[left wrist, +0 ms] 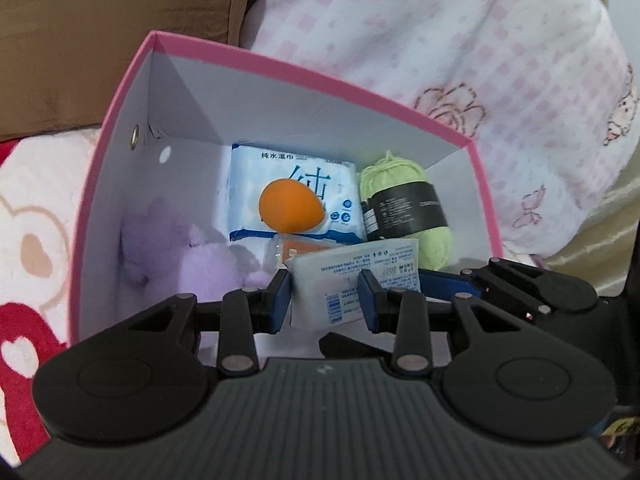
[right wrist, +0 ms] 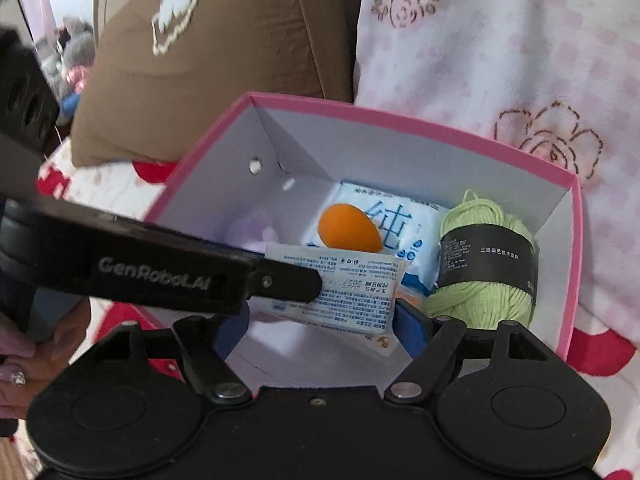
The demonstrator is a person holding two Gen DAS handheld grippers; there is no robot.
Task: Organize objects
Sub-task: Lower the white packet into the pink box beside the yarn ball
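Note:
A pink box (left wrist: 120, 92) with a white inside holds a blue wet-wipe pack (left wrist: 256, 168), an orange egg-shaped sponge (left wrist: 290, 208), a green yarn skein (left wrist: 404, 208) and a purple plush toy (left wrist: 208, 264). A white printed packet (left wrist: 348, 276) sits between the fingers of my left gripper (left wrist: 325, 294), over the box. In the right wrist view my right gripper (right wrist: 320, 324) is open wide, with the same packet (right wrist: 344, 284) between its fingers; the left gripper's black finger (right wrist: 280, 280) crosses over it. The box (right wrist: 400, 114), sponge (right wrist: 348, 228) and yarn (right wrist: 486, 264) show there too.
The box sits on a bed with a red and white blanket (left wrist: 28, 240). A pink checked fleece blanket (left wrist: 460, 40) lies behind and to the right. A brown pillow (right wrist: 208, 60) stands behind on the left. A hand (right wrist: 24, 360) holds the left gripper.

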